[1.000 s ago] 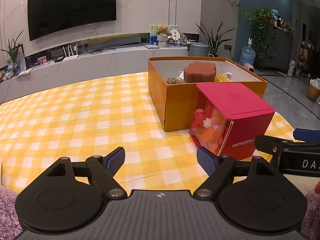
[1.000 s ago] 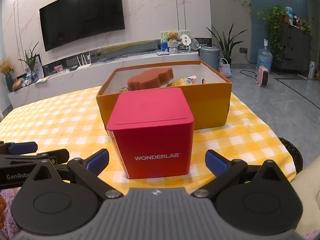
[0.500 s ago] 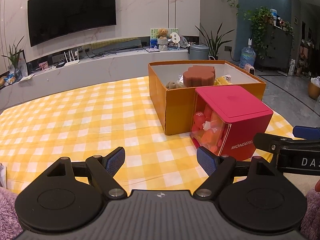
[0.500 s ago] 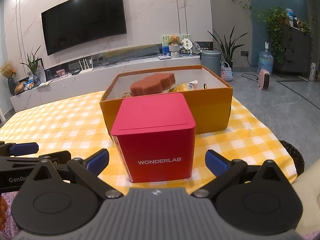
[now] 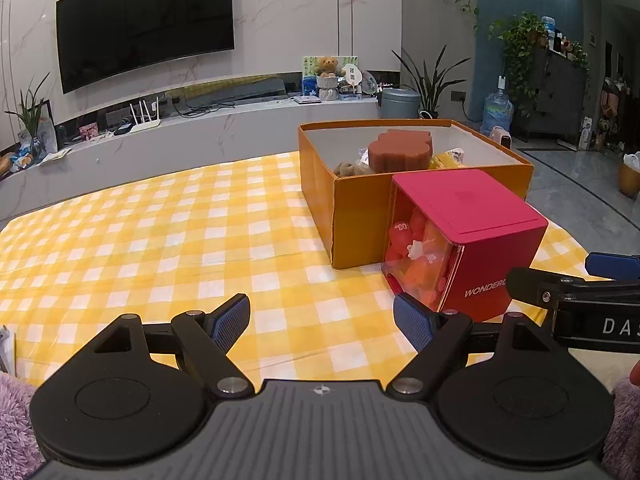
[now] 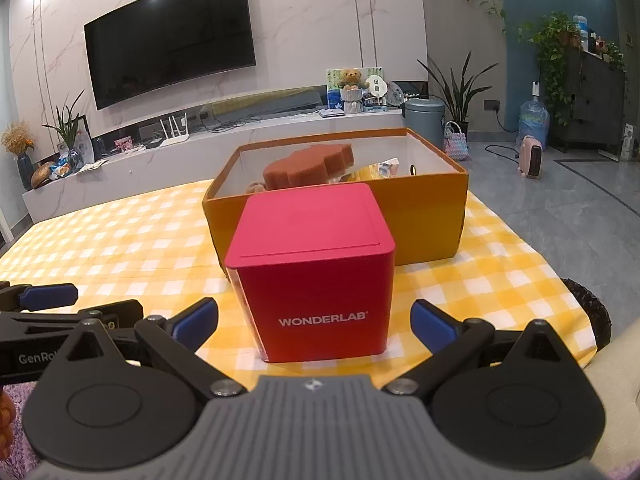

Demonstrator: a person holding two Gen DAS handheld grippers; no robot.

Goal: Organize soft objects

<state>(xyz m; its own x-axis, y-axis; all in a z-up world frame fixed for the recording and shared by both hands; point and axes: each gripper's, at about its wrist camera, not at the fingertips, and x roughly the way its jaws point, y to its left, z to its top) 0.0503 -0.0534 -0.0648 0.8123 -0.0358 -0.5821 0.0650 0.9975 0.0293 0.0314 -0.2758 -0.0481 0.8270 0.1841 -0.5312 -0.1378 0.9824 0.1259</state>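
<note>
Two grippers, both empty, fingers spread wide and nothing pinched. Left gripper (image 5: 322, 322) low in the frame's bottom centre, hovering over bare yellow-checked tablecloth (image 5: 160, 240), blue pads aimed past the left flank of the red WONDERLAB box (image 5: 468, 236). Right gripper (image 6: 314, 320) at bottom centre of its own view, squared up on the same box (image 6: 316, 272), the logo face sitting between the open pads but not touched; probably lined up that way for a straight two-sided clamp. Box clear-walled on the side seen from the left view, packed with pink and orange soft pieces (image 5: 420, 252), lid on, so likely a sorted container ready for shifting. Just behind it, touching or nearly so, an open orange cardboard box (image 5: 356, 208) in the middle right of the left view, holding a brown flower-shaped sponge (image 5: 400, 152) propped on top, a small tan plush (image 5: 348, 168) at its near corner and some yellow packaging (image 5: 450, 158). Sponge riding high above the rim, perhaps because of the heap beneath. Fuzzy purple sleeve (image 5: 16, 420) at the lower left corner. Judged state: soft items mostly gathered, red box apparently next for handling.
</note>
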